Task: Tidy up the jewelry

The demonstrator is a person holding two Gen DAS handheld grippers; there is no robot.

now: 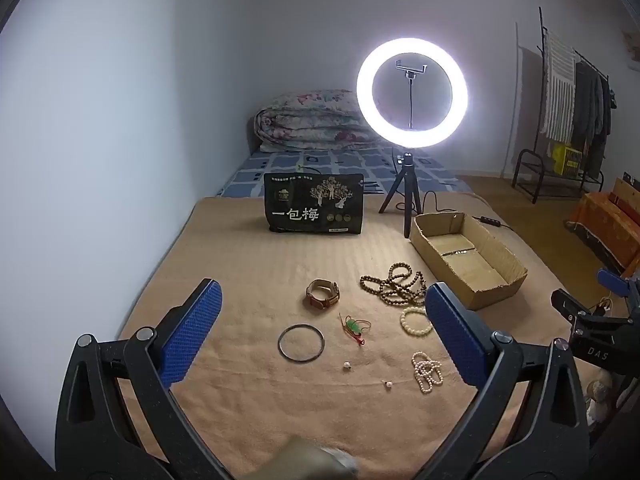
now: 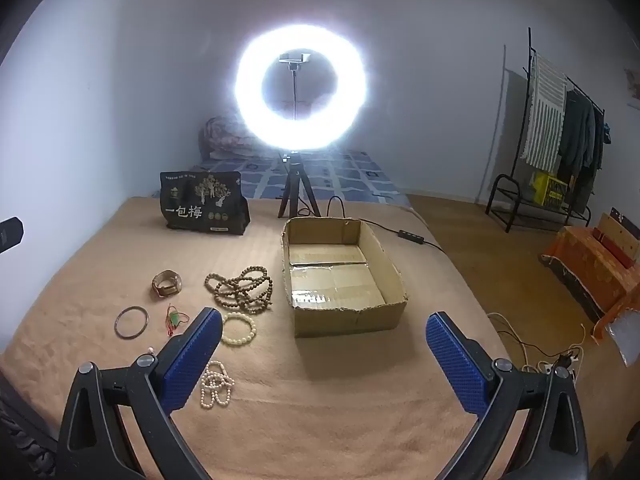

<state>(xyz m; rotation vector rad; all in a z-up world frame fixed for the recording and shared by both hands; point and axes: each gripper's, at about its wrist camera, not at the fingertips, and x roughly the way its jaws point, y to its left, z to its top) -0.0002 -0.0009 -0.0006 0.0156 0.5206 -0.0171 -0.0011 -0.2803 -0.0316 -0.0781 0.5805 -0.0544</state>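
While both claws hung above the tan blanket (image 2: 360, 420) that covered the bed, neither grasped anything: the left claw (image 1: 320, 332) was spread wide with its blue pads well apart, and the right claw (image 2: 324, 354) was released just as wide.

The jewelry lay scattered on the blanket, left of an open cardboard box (image 2: 344, 316) whose inside showed only its taped bottom. Nearest the box sat a long string of brown wooden beads (image 1: 394, 284), heaped in loose loops. Just in front of it lay a pale bead bracelet (image 1: 416, 321), partly hidden in the left view behind the claw's right pad. Nearer the cameras was a tangled pearl strand (image 1: 427, 372), which in the right wrist view lay just beside that claw's left pad. Left of the wooden beads stood a brown leather band (image 1: 322, 295), coiled on its edge. In front of it lay a thin dark bangle (image 1: 301, 343), flat on the blanket, and between bangle and pale bracelet a small green pendant on a red cord (image 1: 353, 327). Two loose pearls (image 1: 346, 365) rested apart from each other, near the pearl strand.

Behind all this, a black snack bag (image 1: 314, 209) stood upright, and a lit ring light on a tripod (image 1: 412, 92) stood beside the box's far end.
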